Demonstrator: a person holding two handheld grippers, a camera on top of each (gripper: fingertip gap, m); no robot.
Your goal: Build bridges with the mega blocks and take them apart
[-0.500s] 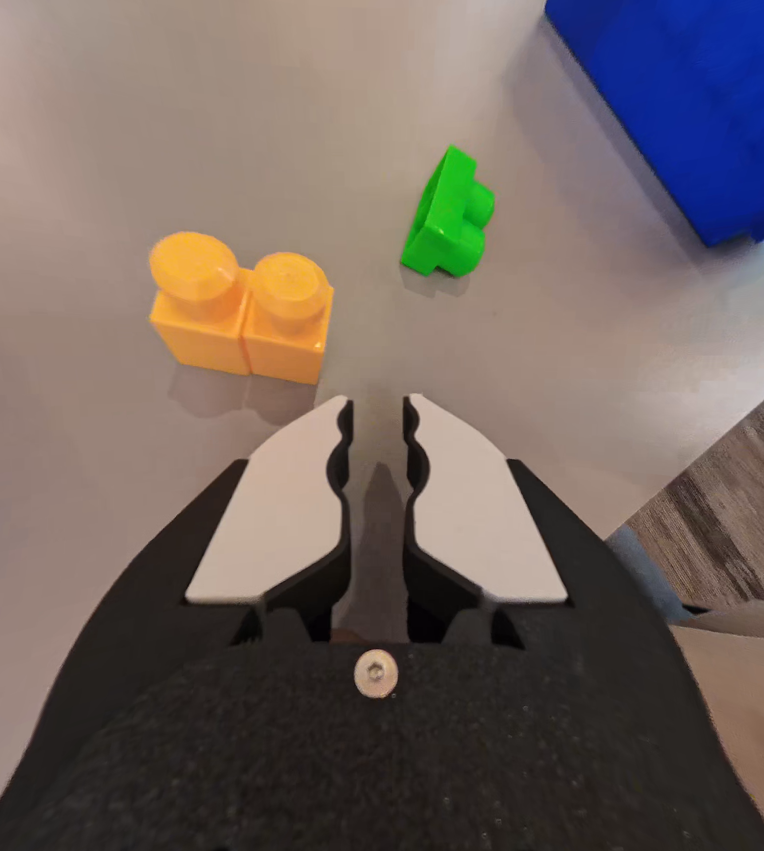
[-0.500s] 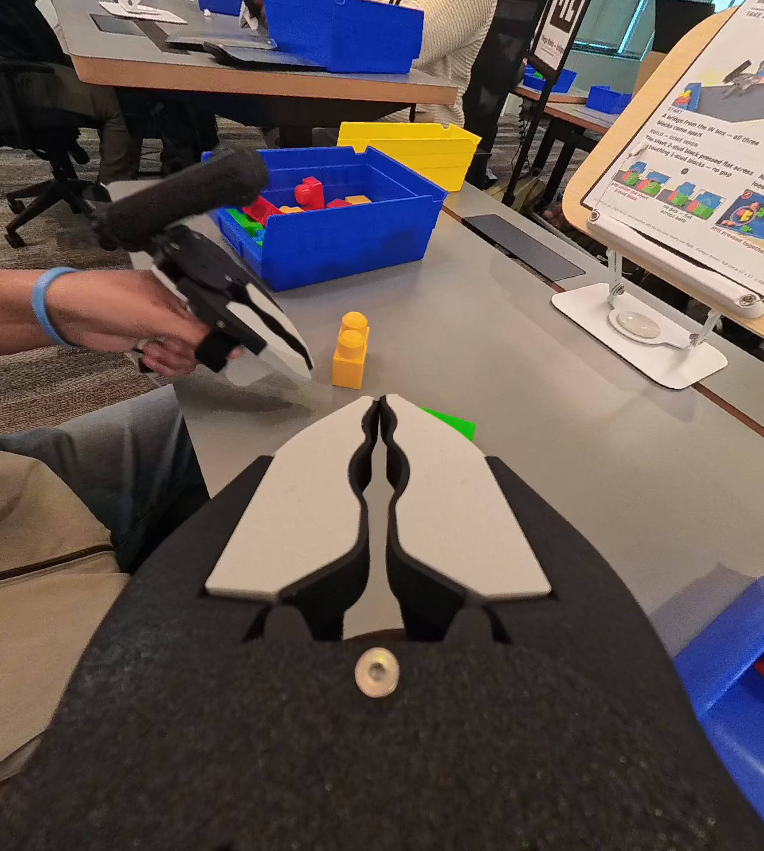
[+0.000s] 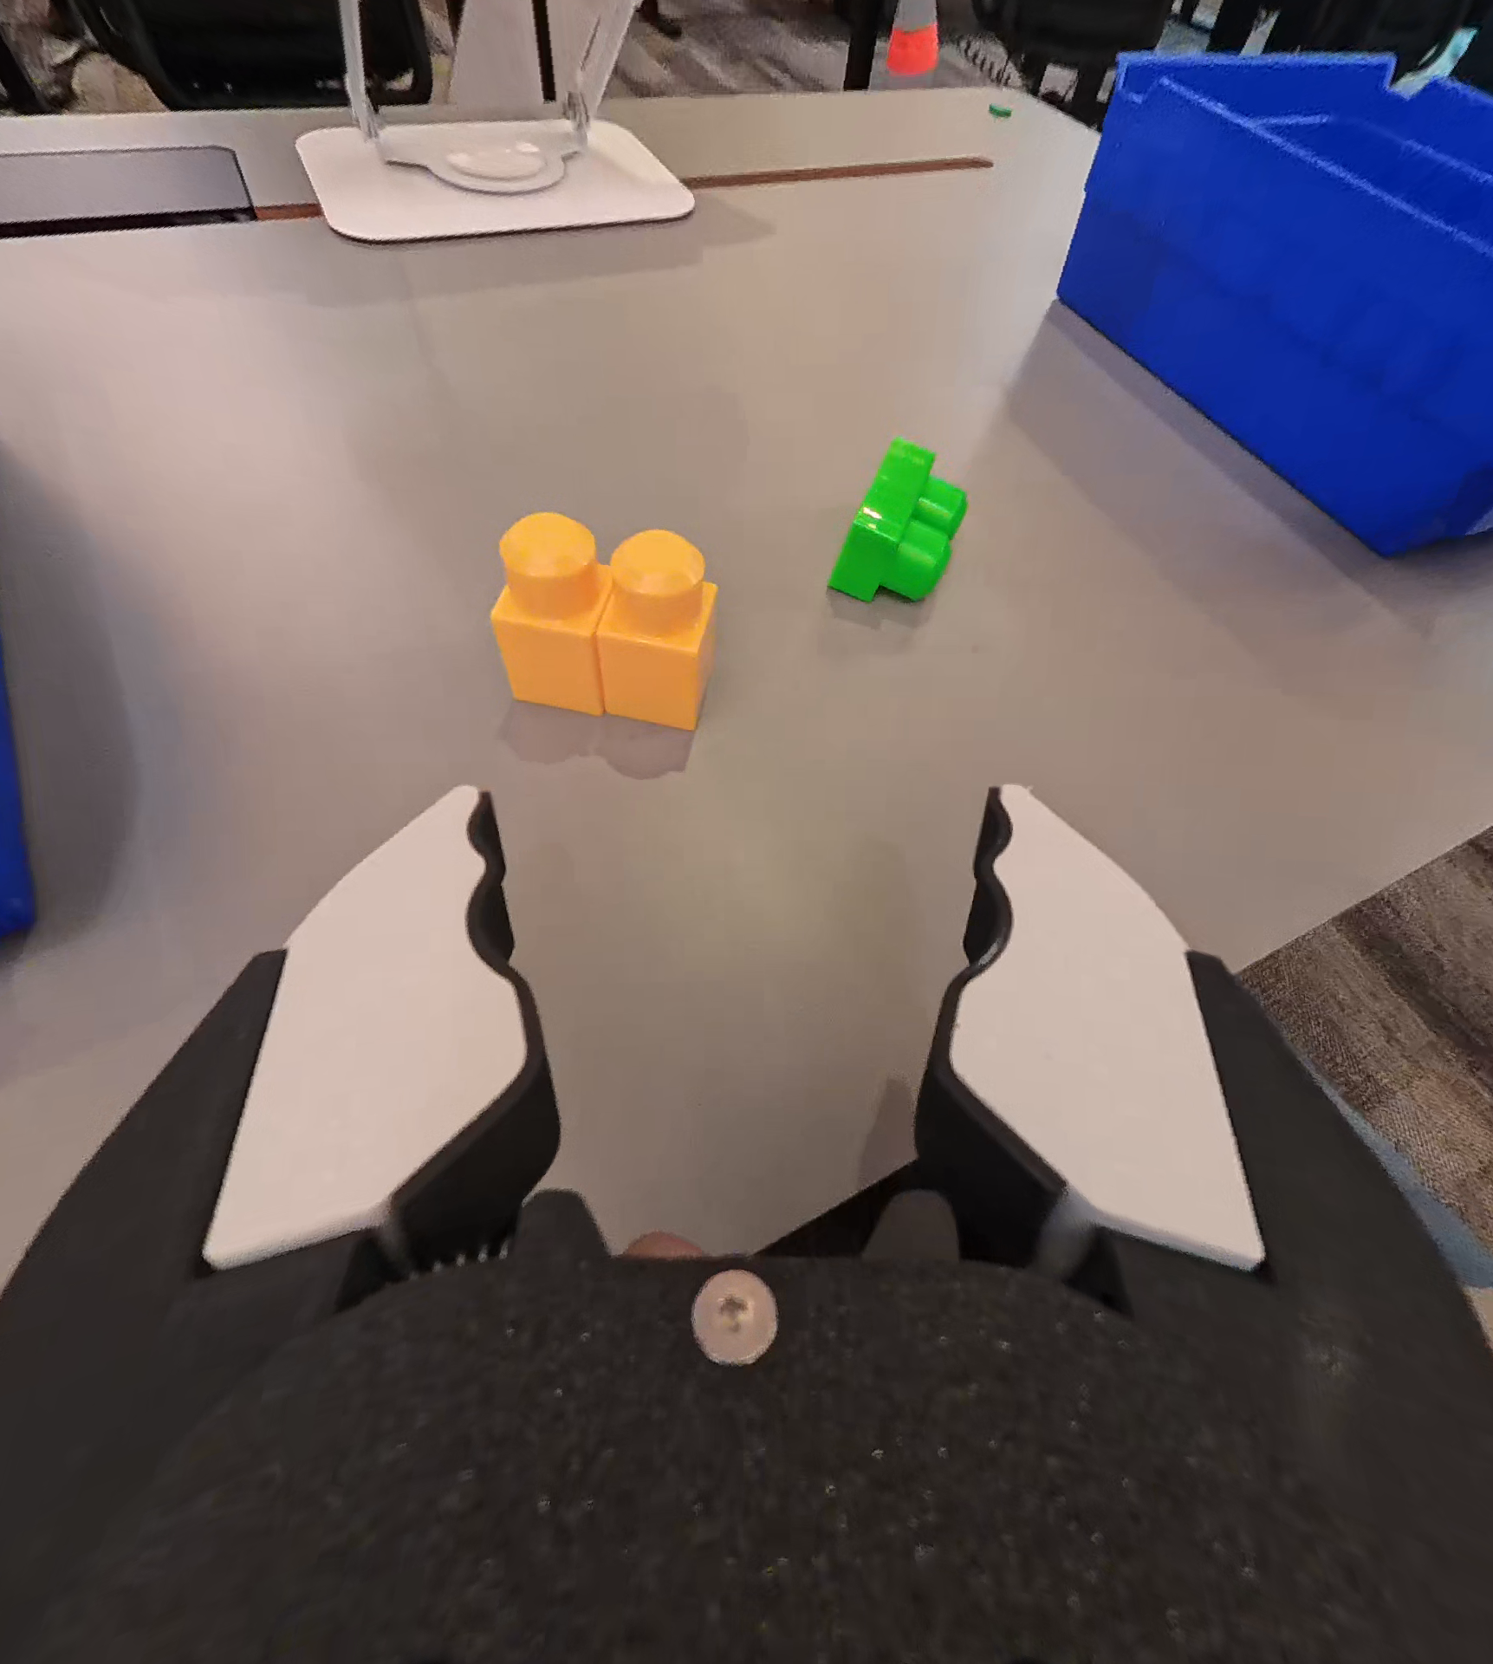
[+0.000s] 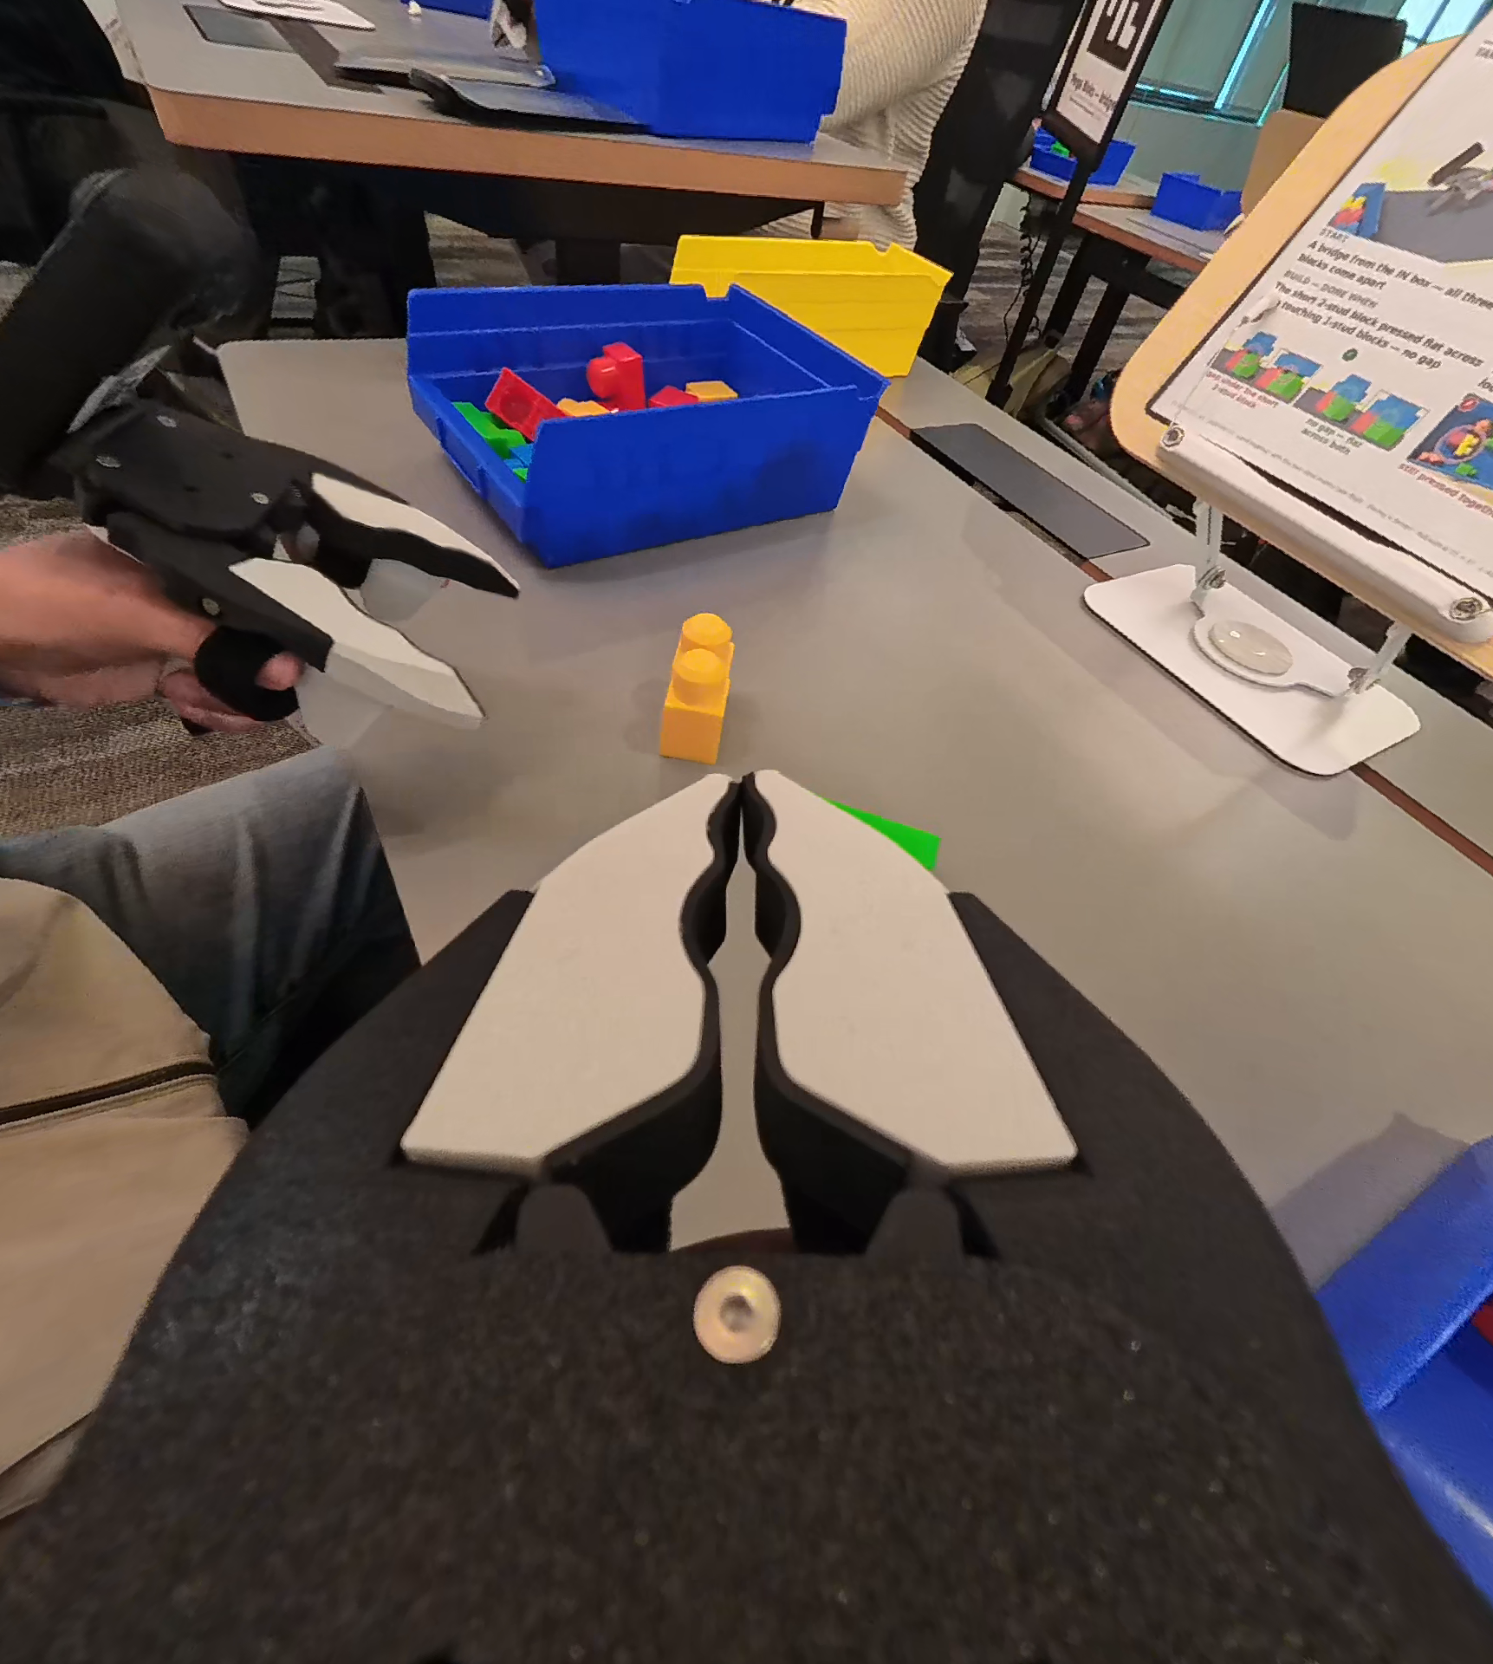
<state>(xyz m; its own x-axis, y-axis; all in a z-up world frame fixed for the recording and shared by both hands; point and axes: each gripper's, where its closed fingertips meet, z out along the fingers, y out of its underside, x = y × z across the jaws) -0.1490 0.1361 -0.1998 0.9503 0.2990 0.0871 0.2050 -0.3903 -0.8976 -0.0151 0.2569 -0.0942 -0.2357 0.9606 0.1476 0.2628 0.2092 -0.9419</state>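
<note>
Two orange one-stud blocks (image 3: 604,632) stand side by side, touching, on the grey table (image 3: 274,468). They also show in the right wrist view (image 4: 696,690). A green block (image 3: 895,525) lies on its side to their right; in the right wrist view only a corner of the green block (image 4: 891,830) shows past my fingers. My left gripper (image 3: 738,797) is open and empty, held back from the orange blocks; it also shows in the right wrist view (image 4: 490,653). My right gripper (image 4: 741,782) is shut and empty, near the green block.
A blue bin (image 4: 643,450) with several red, green and orange blocks stands at the far end in the right wrist view. Another blue bin (image 3: 1319,297) stands right of the green block. An instruction board on a white stand (image 4: 1247,666) is at the table's side. A person's legs (image 4: 139,945) are at the edge.
My left gripper has opened wide and pulled back and up from the blocks, tilting to a flatter view. My right gripper stays shut, hardly moved.
</note>
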